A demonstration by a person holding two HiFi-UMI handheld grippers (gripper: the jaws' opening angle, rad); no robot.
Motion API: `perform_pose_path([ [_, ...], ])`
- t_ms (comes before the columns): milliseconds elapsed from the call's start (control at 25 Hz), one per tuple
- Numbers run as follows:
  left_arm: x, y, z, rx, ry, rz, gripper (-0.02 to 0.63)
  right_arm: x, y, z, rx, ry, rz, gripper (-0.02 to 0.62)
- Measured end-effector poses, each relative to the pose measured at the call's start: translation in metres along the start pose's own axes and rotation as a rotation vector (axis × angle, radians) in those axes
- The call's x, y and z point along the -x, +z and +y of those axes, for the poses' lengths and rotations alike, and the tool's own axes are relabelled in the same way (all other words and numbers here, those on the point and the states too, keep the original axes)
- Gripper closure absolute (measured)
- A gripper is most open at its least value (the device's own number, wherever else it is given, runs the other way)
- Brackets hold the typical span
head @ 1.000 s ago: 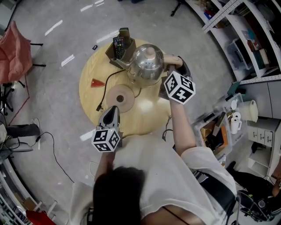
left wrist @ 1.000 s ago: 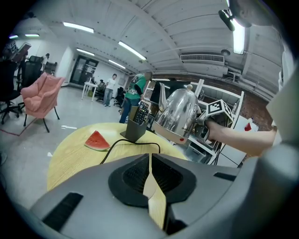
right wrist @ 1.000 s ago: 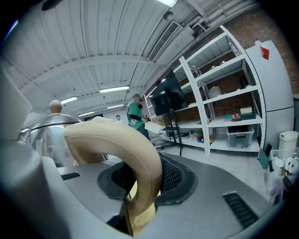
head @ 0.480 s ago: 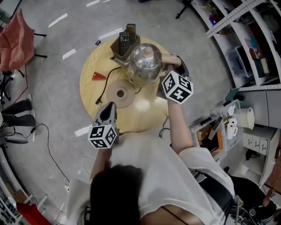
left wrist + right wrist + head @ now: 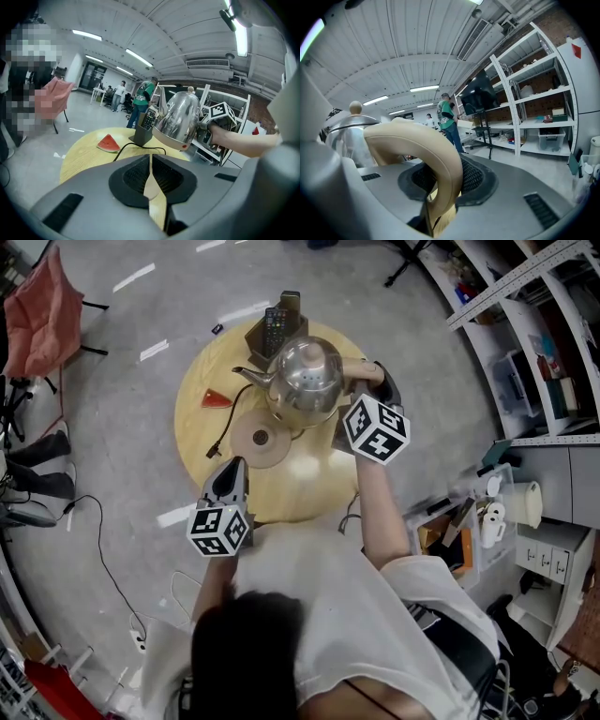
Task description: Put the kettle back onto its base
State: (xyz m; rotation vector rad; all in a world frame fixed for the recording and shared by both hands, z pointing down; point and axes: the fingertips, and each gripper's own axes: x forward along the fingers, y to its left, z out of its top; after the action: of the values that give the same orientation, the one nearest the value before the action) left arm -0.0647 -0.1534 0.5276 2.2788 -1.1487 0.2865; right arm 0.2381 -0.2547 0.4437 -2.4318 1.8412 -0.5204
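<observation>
Compared with a second ago, the kettle (image 5: pixel 305 381) is turned so that its spout points towards the left of the head view and stands clear of the remote holder (image 5: pixel 272 332), and its body has shifted slightly towards the base (image 5: pixel 258 440); the left gripper (image 5: pixel 234 470) keeps almost the same place near the front edge of the round table (image 5: pixel 309 488). The kettle is off the table surface and not yet on the base: the head view shows it just beyond and to the right of the base, overlapping that disc's far edge, and the left gripper view shows it tilted in the air. The right gripper (image 5: pixel 361 381) is clenched on the kettle's beige handle (image 5: pixel 422 150), which fills the space between its jaws. The right forearm (image 5: pixel 380 512) reaches out across the table's right side, with that gripper pointing slightly downward. The left gripper aims across the table towards the kettle, its jaws together with nothing between them. A watermelon slice (image 5: pixel 215 398) lies at the left of the table, and a black cable (image 5: pixel 228 423) runs from the base
</observation>
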Motion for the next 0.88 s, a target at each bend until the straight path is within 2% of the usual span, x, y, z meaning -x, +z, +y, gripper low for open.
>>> perform_pose_path([
  [280, -0.008, 0.001, -0.007, 0.035, 0.022, -0.011, 0.568, -0.01, -0.001, -0.004, -0.005, 0.029, 0.017, 0.479],
  [560, 0.019, 0.0, 0.013, 0.061, 0.037, -0.042, 0.568, 0.002, -0.012, 0.034, 0.005, 0.066, 0.022, 0.479],
  [880, 0.021, -0.001, 0.013, 0.075, 0.068, -0.06, 0.568, -0.003, -0.016, 0.043, 0.008, 0.112, 0.036, 0.479],
])
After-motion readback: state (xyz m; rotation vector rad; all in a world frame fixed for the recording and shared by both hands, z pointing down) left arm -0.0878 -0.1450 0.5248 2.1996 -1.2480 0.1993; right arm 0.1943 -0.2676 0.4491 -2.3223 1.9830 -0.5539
